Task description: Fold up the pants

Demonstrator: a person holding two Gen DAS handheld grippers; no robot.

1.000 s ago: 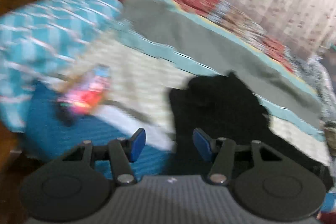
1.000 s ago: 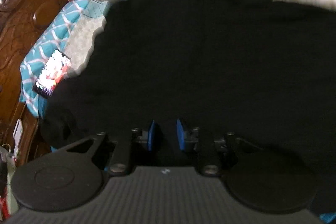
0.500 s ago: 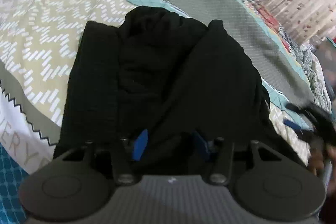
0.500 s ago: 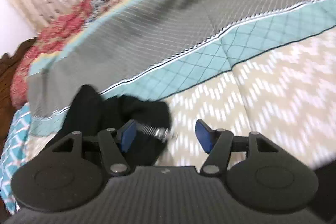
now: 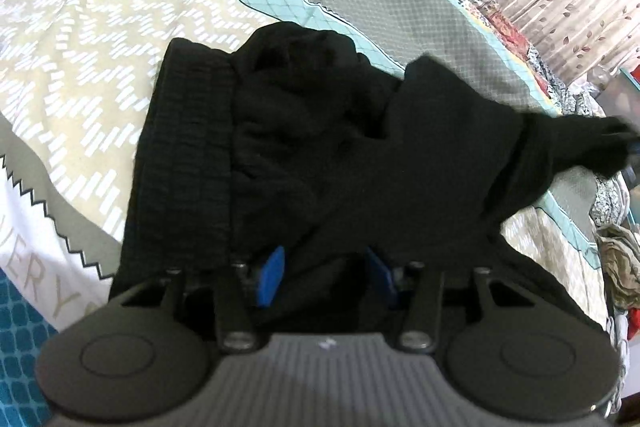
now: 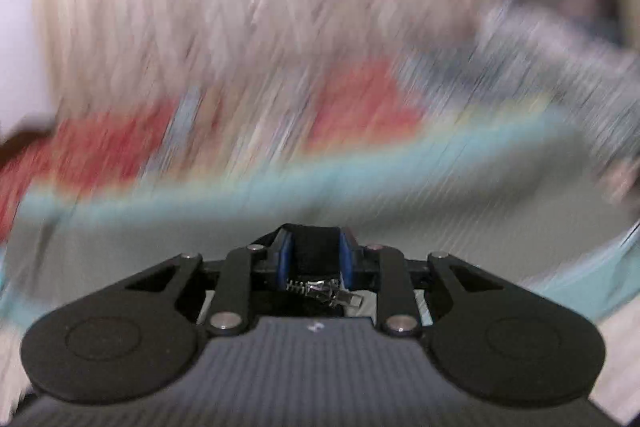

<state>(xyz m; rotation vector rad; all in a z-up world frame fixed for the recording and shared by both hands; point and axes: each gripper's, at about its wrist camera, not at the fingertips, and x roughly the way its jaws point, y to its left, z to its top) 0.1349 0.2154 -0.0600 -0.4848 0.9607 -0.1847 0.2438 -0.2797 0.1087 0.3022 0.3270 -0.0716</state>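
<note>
1. The black pants (image 5: 320, 155) lie bunched on the bed (image 5: 80, 39).
2. The left hand-held gripper (image 5: 326, 271) pinches their near edge.
3. The right hand-held gripper (image 6: 314, 259) has just closed, clenched on the zipper (image 6: 324, 291) section, lifted.

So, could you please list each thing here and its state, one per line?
pants: crumpled on the bed, one end pulled up to the right
zipper: slider visible between the right fingers
left gripper: closed on pants
right gripper: just closed on pants
bedsheet: spread flat

Pale letters "ERY" — part of a cut-off word — on the bedsheet's (image 5: 76, 131) white band.
</note>
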